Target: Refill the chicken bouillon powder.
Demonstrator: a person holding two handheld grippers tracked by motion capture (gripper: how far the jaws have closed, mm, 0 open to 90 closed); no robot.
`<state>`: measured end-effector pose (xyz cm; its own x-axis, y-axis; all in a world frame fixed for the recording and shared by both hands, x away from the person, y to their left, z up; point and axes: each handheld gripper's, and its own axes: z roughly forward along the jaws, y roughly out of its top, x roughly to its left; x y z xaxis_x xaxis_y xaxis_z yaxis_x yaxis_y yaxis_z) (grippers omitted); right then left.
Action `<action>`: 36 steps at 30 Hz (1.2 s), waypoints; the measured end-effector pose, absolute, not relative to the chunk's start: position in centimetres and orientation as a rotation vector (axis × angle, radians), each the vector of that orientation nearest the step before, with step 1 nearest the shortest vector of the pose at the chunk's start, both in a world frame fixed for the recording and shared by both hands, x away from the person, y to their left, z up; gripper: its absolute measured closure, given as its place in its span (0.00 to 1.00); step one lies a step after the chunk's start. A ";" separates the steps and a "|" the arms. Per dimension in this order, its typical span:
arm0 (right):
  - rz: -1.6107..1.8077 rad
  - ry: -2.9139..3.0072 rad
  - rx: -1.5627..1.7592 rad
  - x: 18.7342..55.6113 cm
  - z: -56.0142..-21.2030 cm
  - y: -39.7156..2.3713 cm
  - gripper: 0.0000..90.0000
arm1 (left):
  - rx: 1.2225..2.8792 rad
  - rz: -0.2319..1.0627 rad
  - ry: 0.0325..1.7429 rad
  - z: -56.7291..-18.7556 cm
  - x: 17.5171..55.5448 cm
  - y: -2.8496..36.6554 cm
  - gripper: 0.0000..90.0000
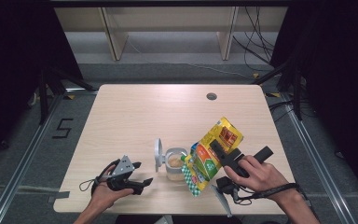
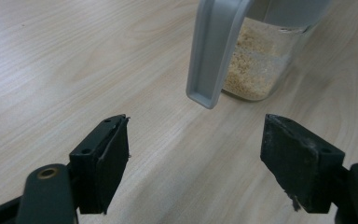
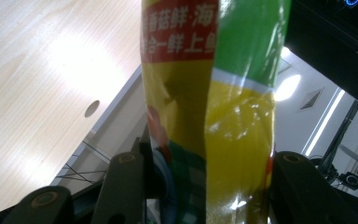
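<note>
Between the right gripper's [image 1: 221,154] jaws sits a yellow-and-green seasoning pouch [image 1: 212,151], pinched across its middle; the right gripper view shows both black pads pressed into the foil on either side. The pouch is held off the table and tipped, its lower checked corner [image 1: 192,179] pointing down beside the mouth of a clear jar [image 1: 175,164] that stands near the front centre of the wooden table [image 1: 135,112]. The jar holds a layer of pale granules, and its grey hinged lid [image 1: 158,154] stands open on the left side.

The left gripper [image 1: 142,175] rests on the table just left of the jar, jaws spread wide with nothing between them; in the left gripper view the lid hangs ahead of the open pads, untouched.

Risks, as judged: the pouch's spout sits at the jar's near rim rather than squarely over the opening, so granules may spill onto the table. The jar is unsupported, and a nudge from the pouch could shift or tip it. Foil is slick and soft, so the pouch may slide or buckle under the pinch.

Pose: the right hand [image 1: 254,172] comes in from the lower right, wrist rolled so the gripper angles up and leftward. The left hand [image 1: 105,191] lies low, palm over the gripper body, pointing right toward the jar.
</note>
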<state>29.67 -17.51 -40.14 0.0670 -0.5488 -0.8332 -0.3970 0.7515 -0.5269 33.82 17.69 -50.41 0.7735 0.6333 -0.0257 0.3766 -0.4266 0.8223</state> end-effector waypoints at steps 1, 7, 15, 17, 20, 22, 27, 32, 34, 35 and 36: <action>-0.135 1.550 -0.792 29.7 -40.1 -17.5 0.69 | 2.062 0.356 0.756 -50.4 33.8 17.7 0.26; -0.110 1.568 -0.779 29.5 -40.5 -17.7 0.69 | 2.062 0.357 0.757 -50.4 33.8 17.6 0.26; -0.113 1.574 -0.782 29.7 -40.6 -17.6 0.69 | 2.046 0.342 0.770 -50.4 33.6 17.5 0.26; -0.119 1.581 -0.782 29.8 -40.6 -17.5 0.69 | 2.057 0.357 0.756 -50.4 33.8 17.7 0.26; -0.119 1.575 -0.787 29.8 -40.6 -17.5 0.69 | 2.050 0.346 0.766 -50.4 33.6 17.6 0.26; -0.120 1.570 -0.787 29.9 -40.6 -17.4 0.69 | 2.053 0.356 0.756 -50.4 33.7 17.6 0.26; -0.126 1.576 -0.791 30.0 -40.5 -17.4 0.69 | 2.049 0.354 0.758 -50.5 33.8 17.6 0.26; -0.131 1.575 -0.795 30.0 -40.4 -17.3 0.69 | 2.043 0.349 0.762 -50.5 33.7 17.5 0.26; -0.141 1.559 -0.801 29.9 -40.3 -17.2 0.69 | 2.056 0.356 0.757 -50.4 33.7 17.7 0.26; -0.141 1.559 -0.801 29.9 -40.3 -17.2 0.69 | 2.056 0.356 0.757 -50.4 33.7 17.7 0.26; -0.125 1.565 -0.802 29.9 -40.3 -17.2 0.69 | 2.052 0.353 0.757 -50.4 33.7 17.6 0.26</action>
